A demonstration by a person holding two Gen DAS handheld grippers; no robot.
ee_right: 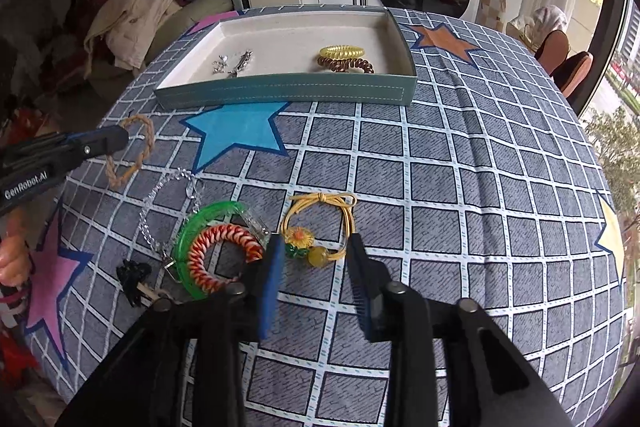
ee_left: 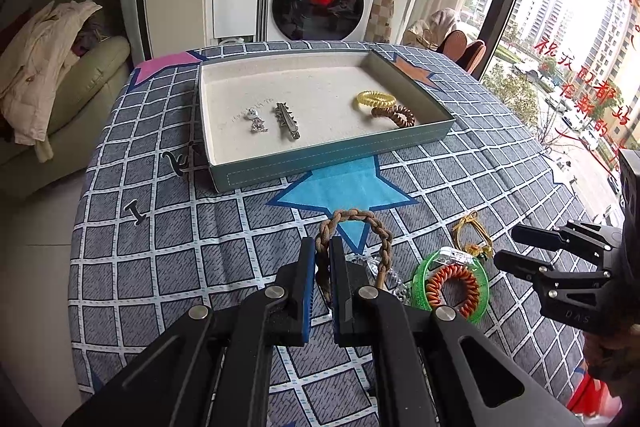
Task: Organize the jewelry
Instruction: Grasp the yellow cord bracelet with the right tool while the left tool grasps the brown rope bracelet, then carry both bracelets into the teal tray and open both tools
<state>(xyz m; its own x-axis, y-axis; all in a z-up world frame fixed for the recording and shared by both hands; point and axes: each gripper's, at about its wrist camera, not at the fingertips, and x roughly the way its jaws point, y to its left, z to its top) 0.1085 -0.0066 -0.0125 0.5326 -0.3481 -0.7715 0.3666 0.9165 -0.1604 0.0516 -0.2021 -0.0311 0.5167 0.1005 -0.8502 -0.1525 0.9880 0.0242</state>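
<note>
Left gripper (ee_left: 322, 259): my jaws are closed on one side of the braided bracelet (ee_left: 360, 223), its loop sticking out ahead of the fingertips, just above the tablecloth (ee_left: 160, 267).
Right gripper (ee_right: 316, 259): my jaws stand apart, holding nothing, poised over the yellow hair tie (ee_right: 320, 227).
Risk, left: I judge the braid is pinched only on one strand, so it could twist or slip out on the way to the tray.
Risk, right: the green bangle (ee_right: 200, 227), orange coil (ee_right: 224, 255) and clear chain (ee_right: 168, 203) lie touching or just beside the tie; closing carelessly could snag them.
Tray (ee_left: 320, 163): holds two sparkly earrings (ee_left: 256, 119), a metal hair clip (ee_left: 286, 121), a yellow coil tie (ee_left: 374, 99) and a brown coil tie (ee_left: 394, 115).
Still on the cloth: a black clip (ee_right: 134, 277), near the bangle.
</note>
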